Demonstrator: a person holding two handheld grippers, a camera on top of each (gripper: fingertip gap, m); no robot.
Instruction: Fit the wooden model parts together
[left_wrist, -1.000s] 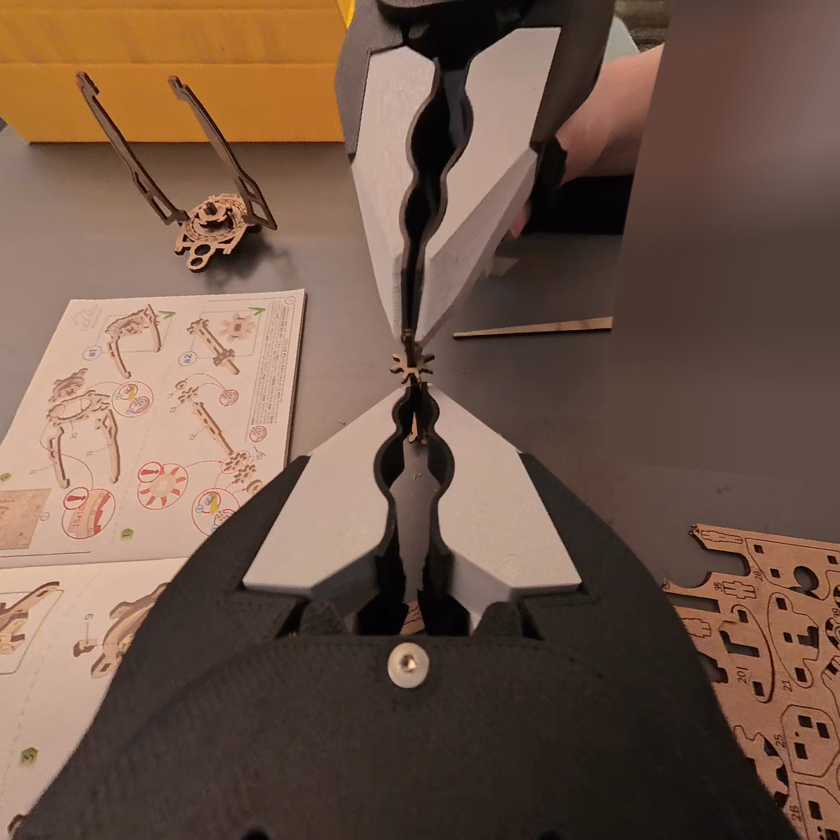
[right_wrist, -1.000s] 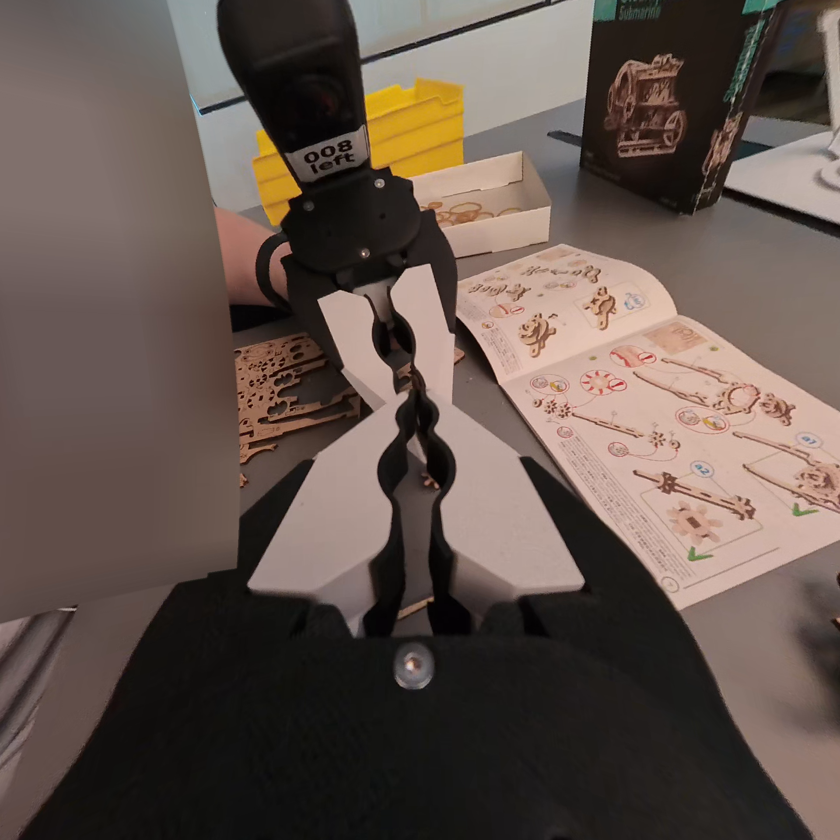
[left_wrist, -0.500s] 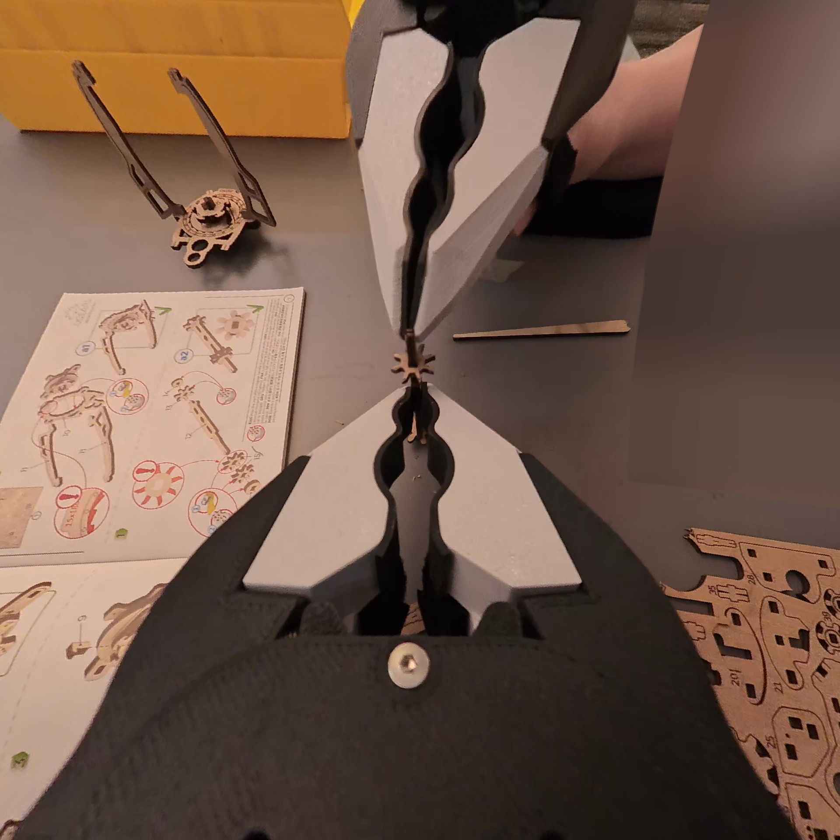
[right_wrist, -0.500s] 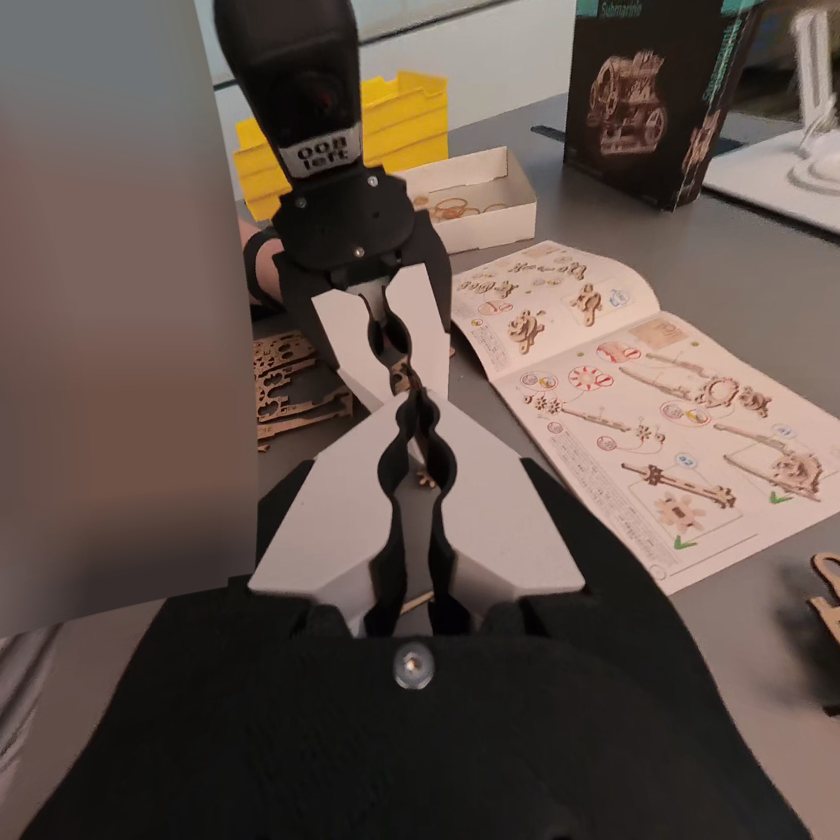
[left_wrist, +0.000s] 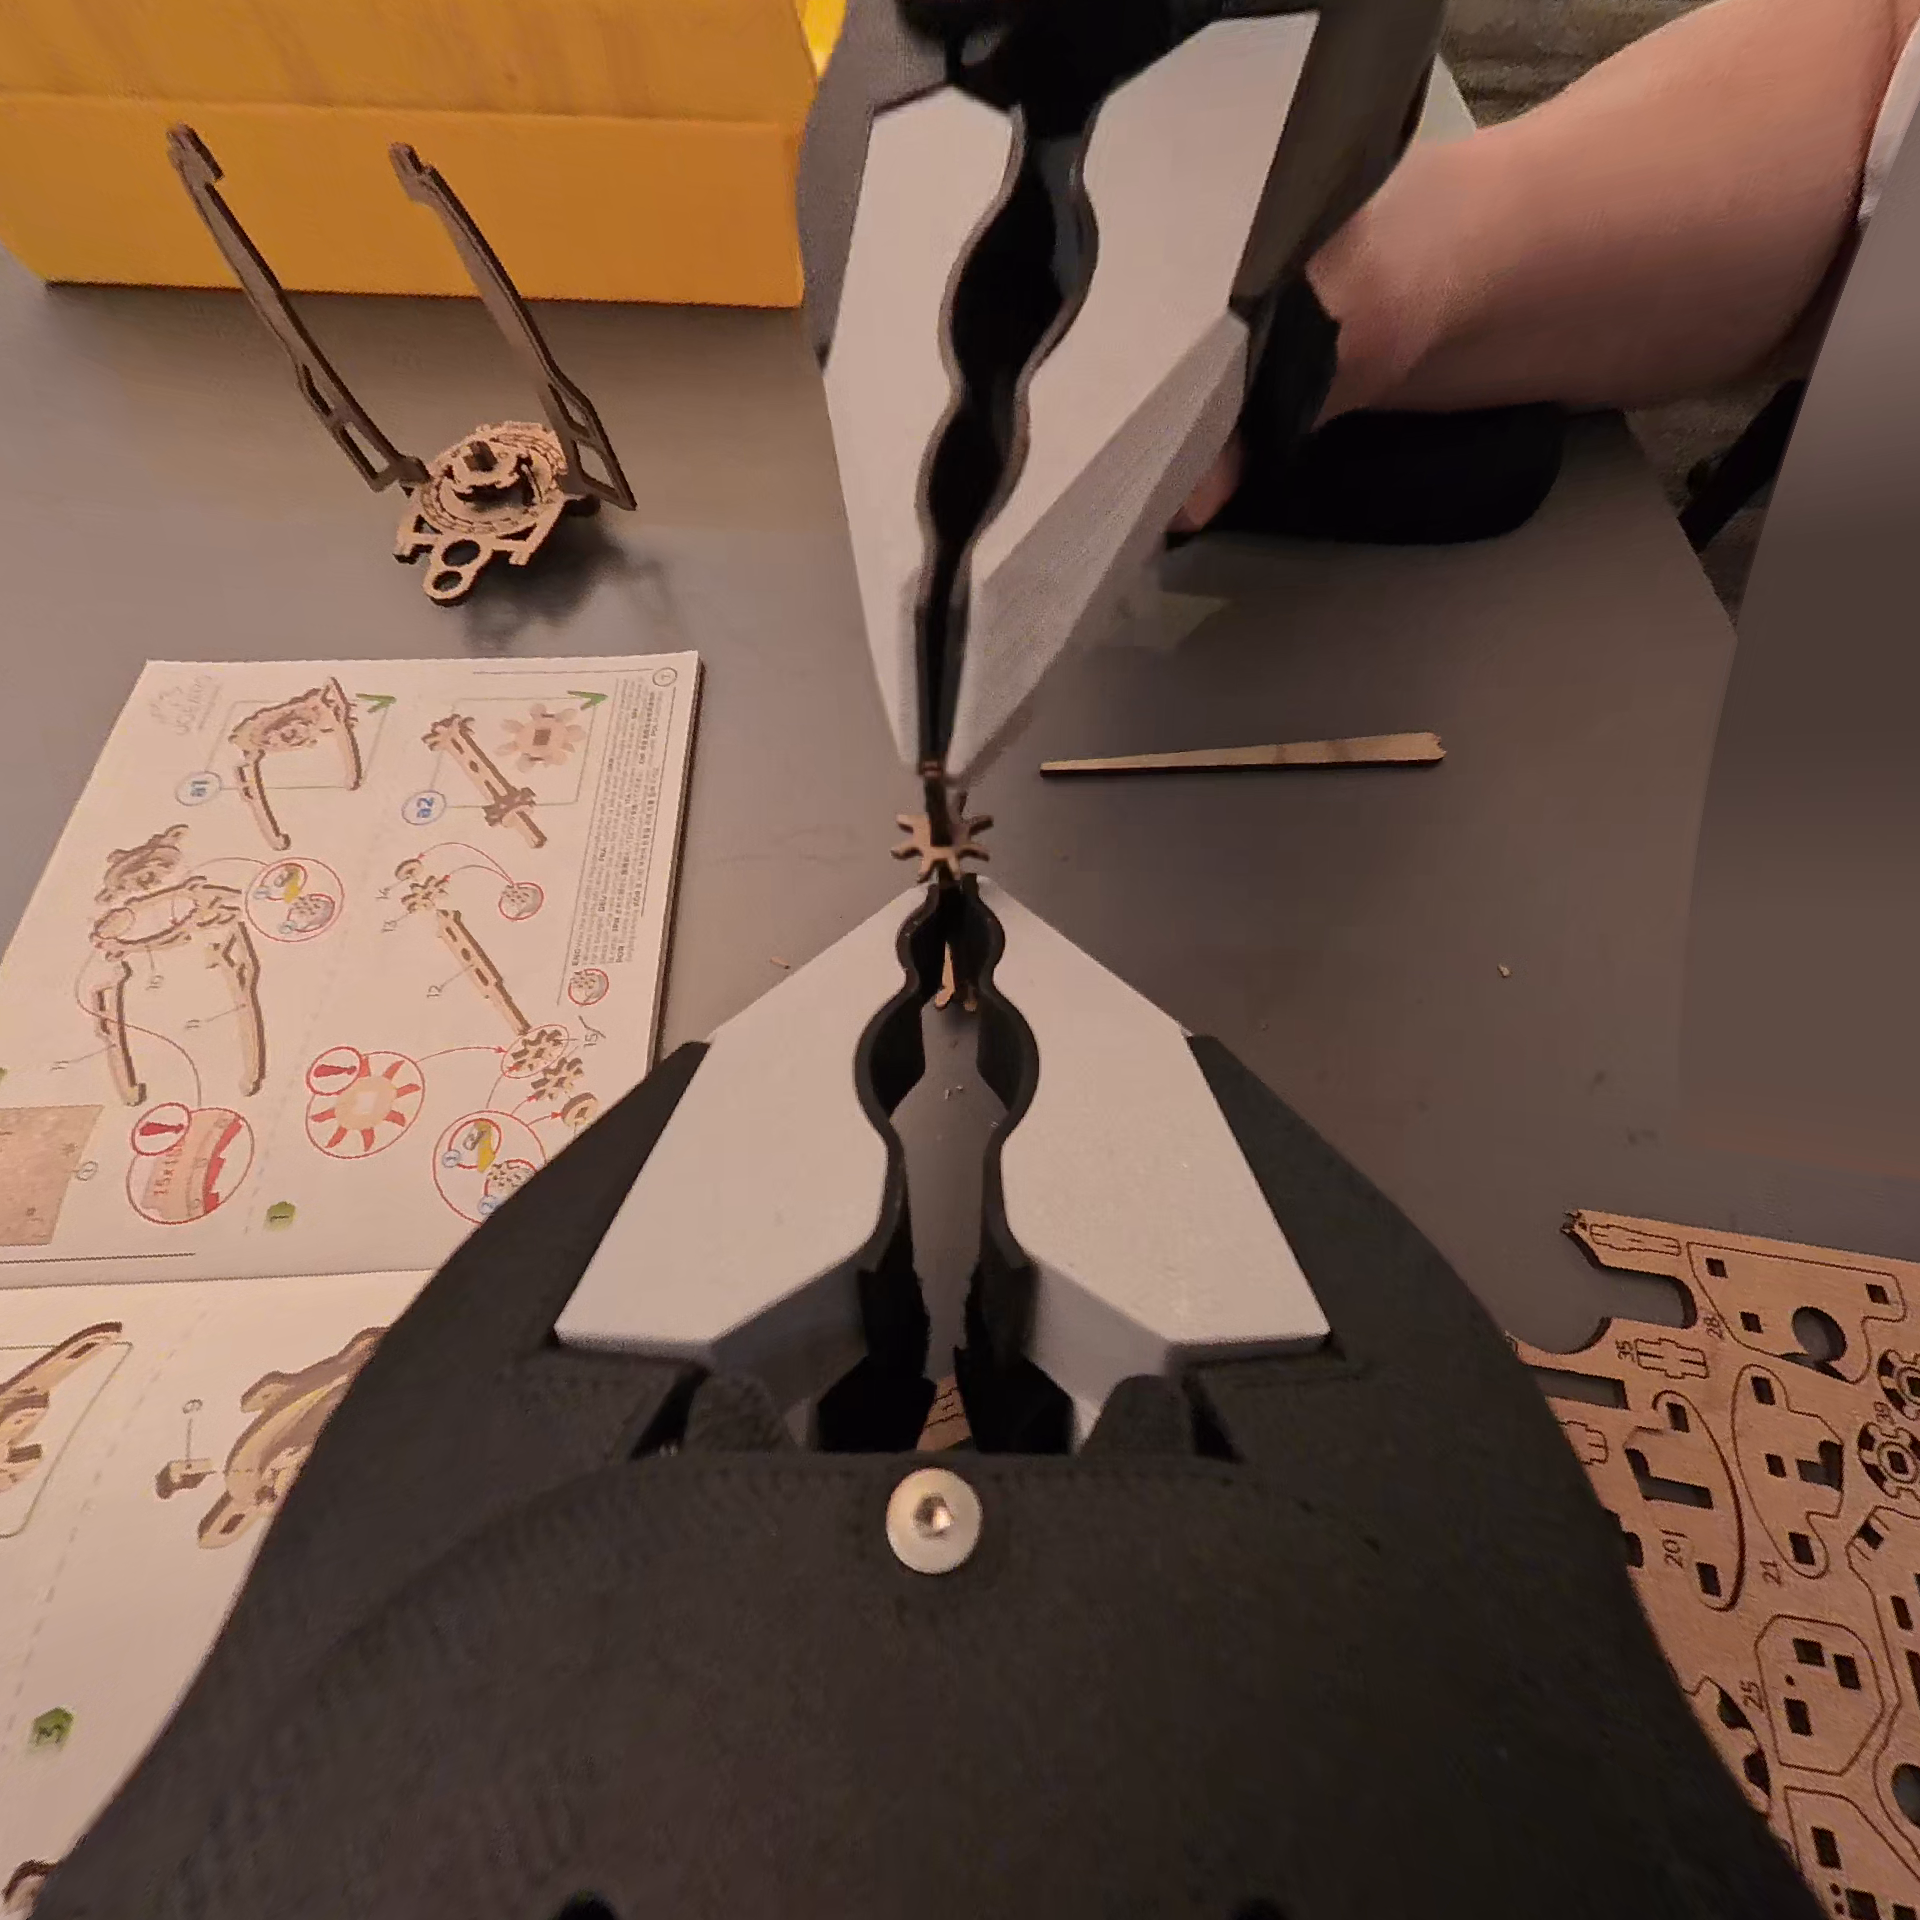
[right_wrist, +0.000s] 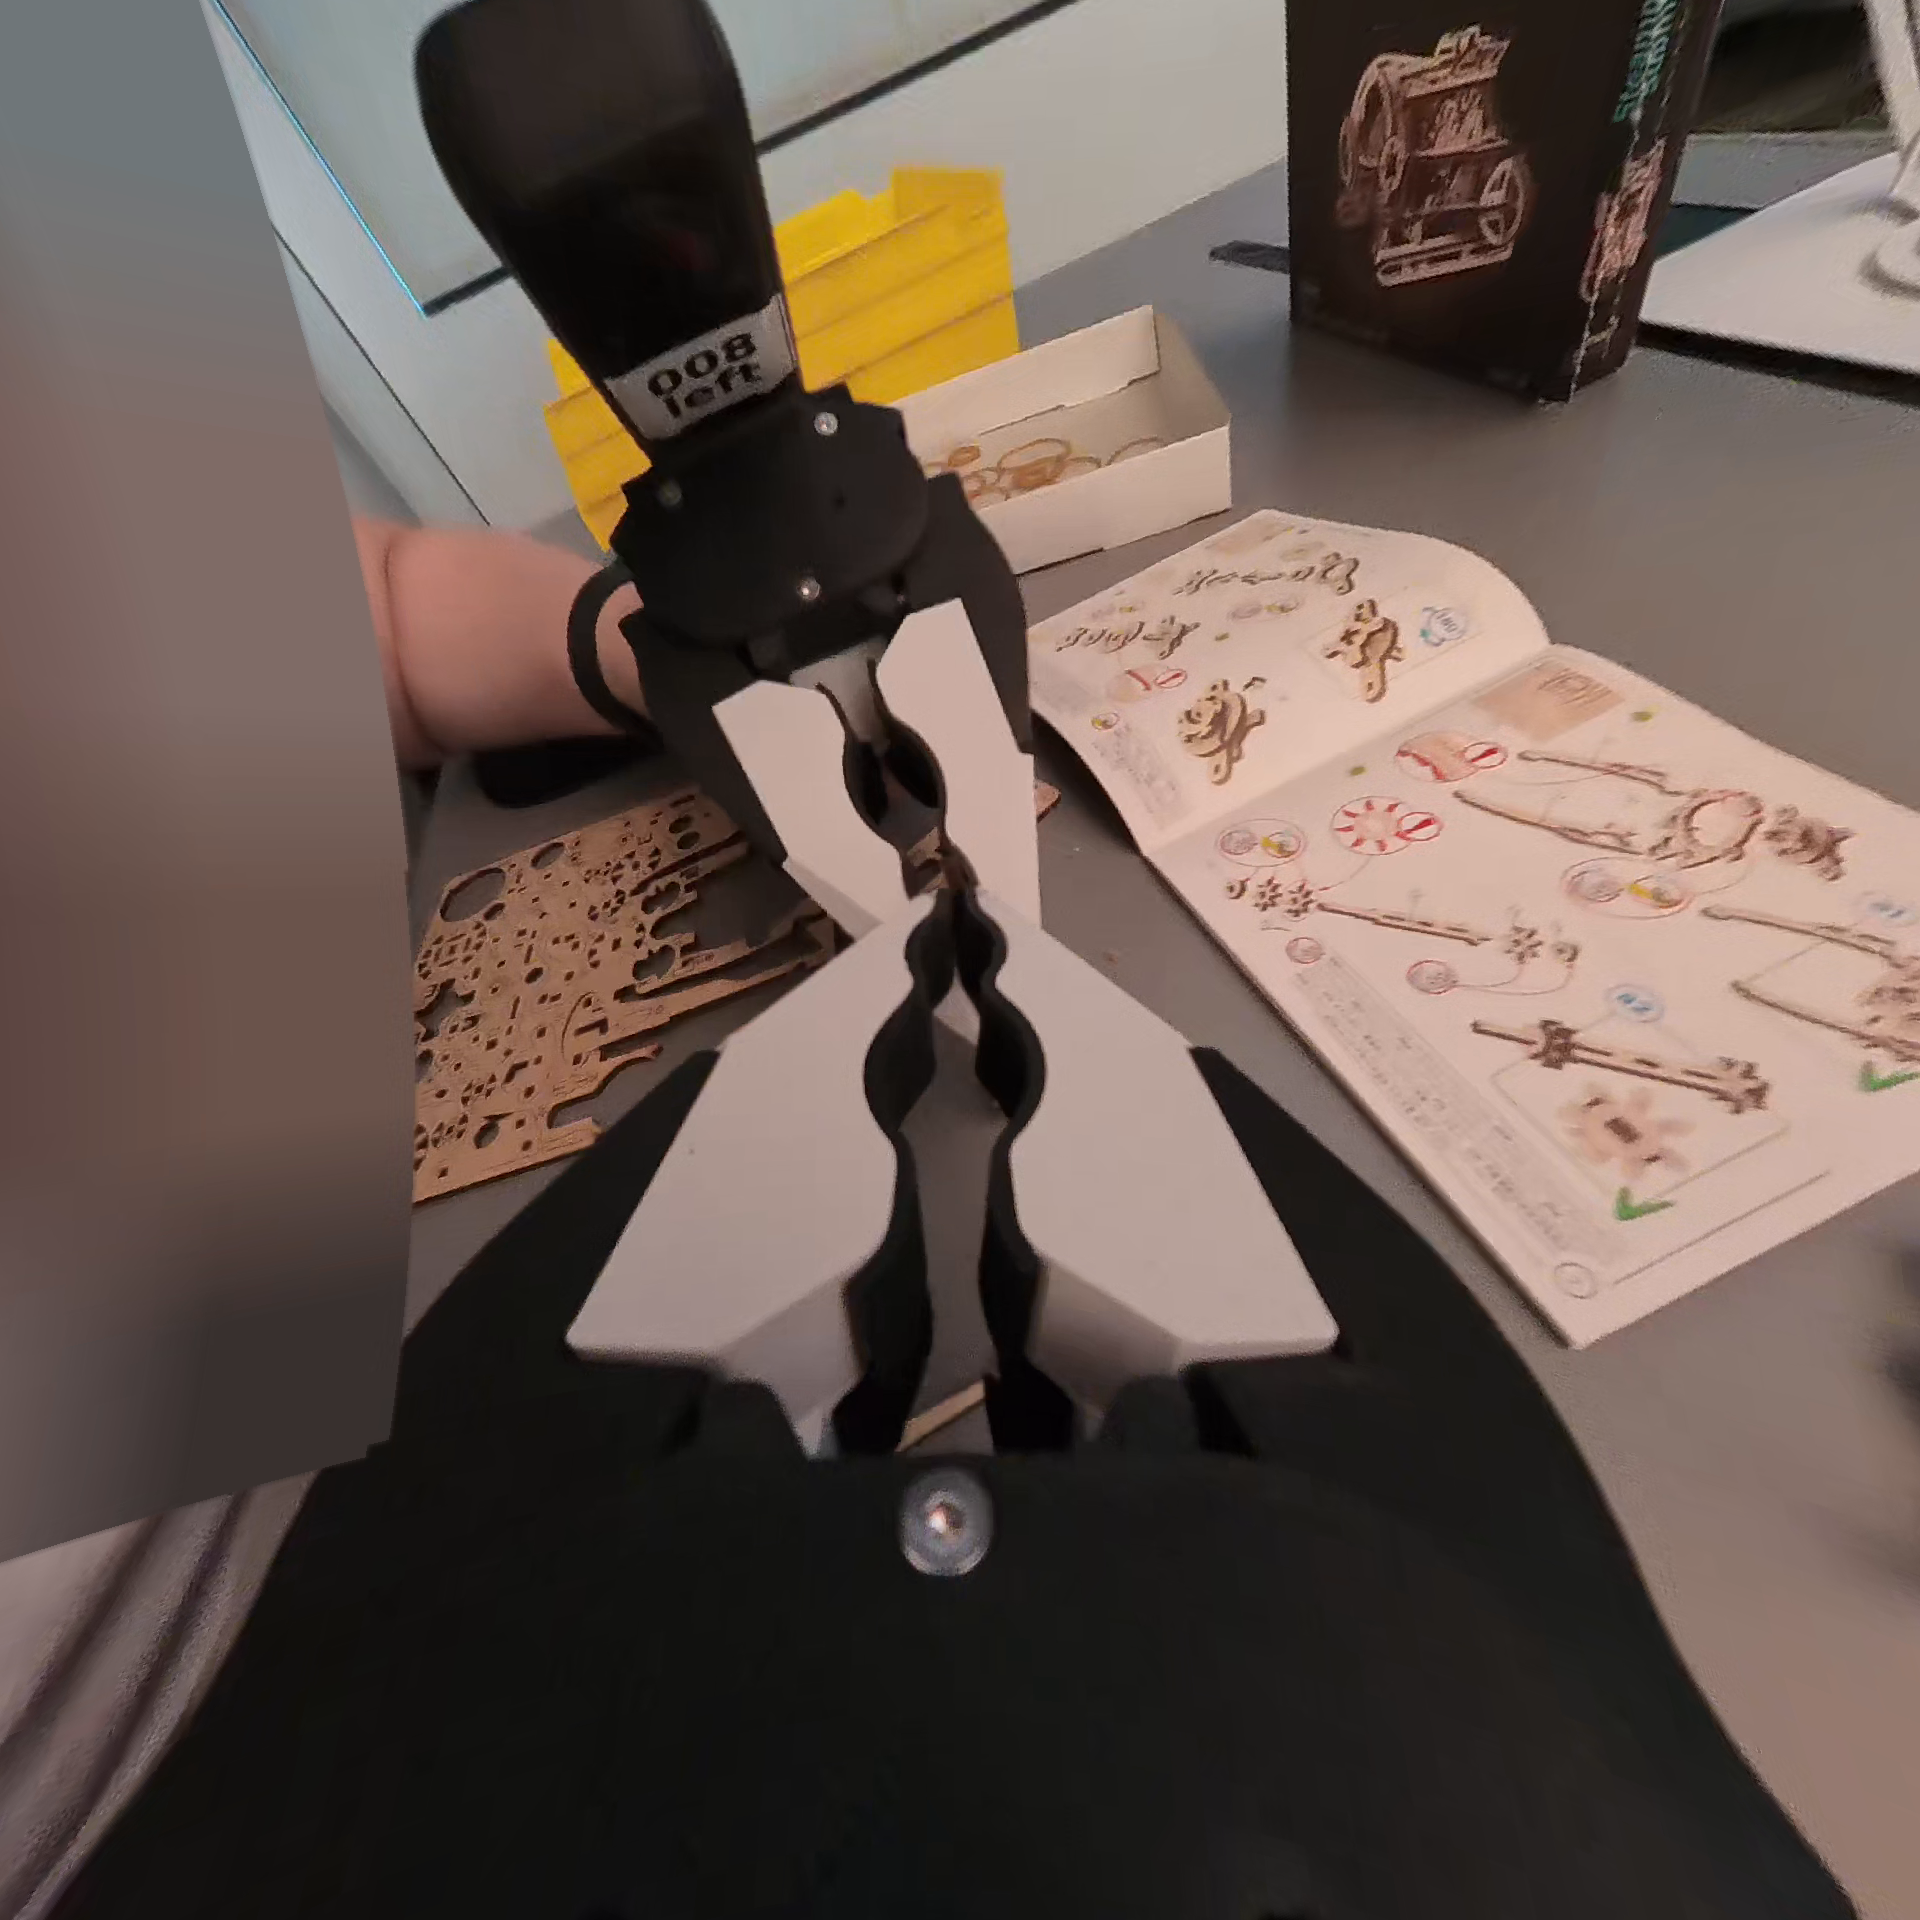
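Tabletop: grey, with instruction booklet left, punched wooden sheet near right.
Left hand-held gripper: closed on wooden shaft.
Right hand-held gripper: closed on the shaft's far end.
Gear: on the shaft, between both tips, above the tabletop.
Loose stick: right of gear.

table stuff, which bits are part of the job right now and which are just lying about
In use: gear on a stick, held between left gripper and right gripper.

Lying about: booklet, parts sheet, half-built model, sliver, yellow bin, white tray, kit box.
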